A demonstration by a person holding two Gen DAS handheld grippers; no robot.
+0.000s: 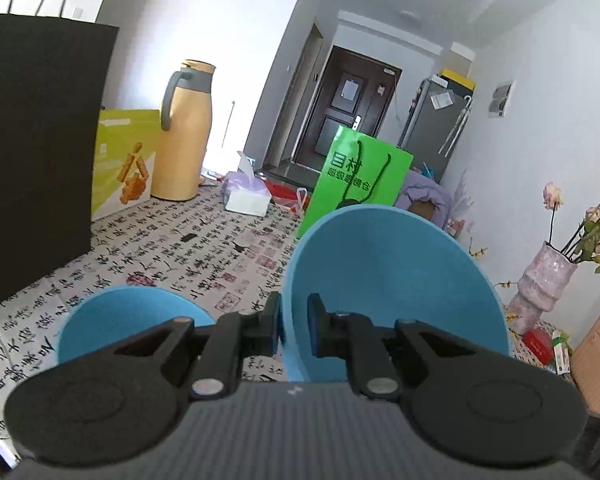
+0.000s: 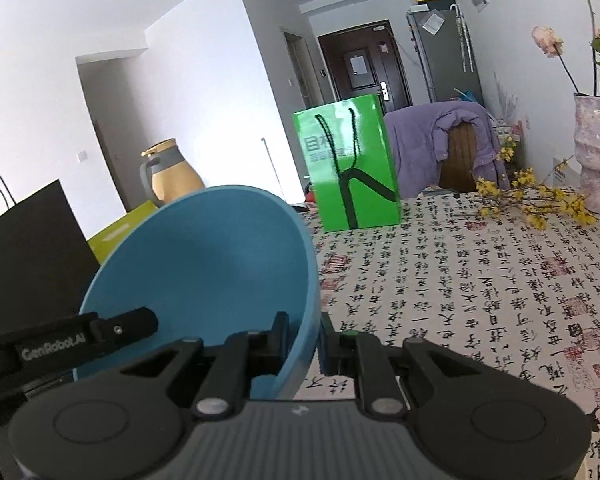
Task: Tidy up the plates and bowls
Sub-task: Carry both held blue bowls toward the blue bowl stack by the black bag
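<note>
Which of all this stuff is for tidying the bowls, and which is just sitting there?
For the job:
big blue bowl, gripped on its rim by left gripper and right gripper
small blue bowl

Just sitting there:
green bag
yellow jug
tissue box
flower vase
black bag

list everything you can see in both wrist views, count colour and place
blue bowl: 2; one lifted and tilted, gripped at both rims, the second bowl on the table, left
tablecloth: 1, white with black and red calligraphy, covers the table
green paper bag: 1, upright at the far table edge
black paper bag: 1, left side
yellow-green box: 1, beside the black bag
thermos jug: 1, yellow with grey handle, far left
tissue box: 1, white, far centre
vase: 1, pinkish, with flowers, right
yellow flower sprigs: a bunch, lying by the vase
purple cloth: 1, draped over a chair
left gripper: black, shut on the bowl rim
right gripper: black, shut on the opposite rim
</note>
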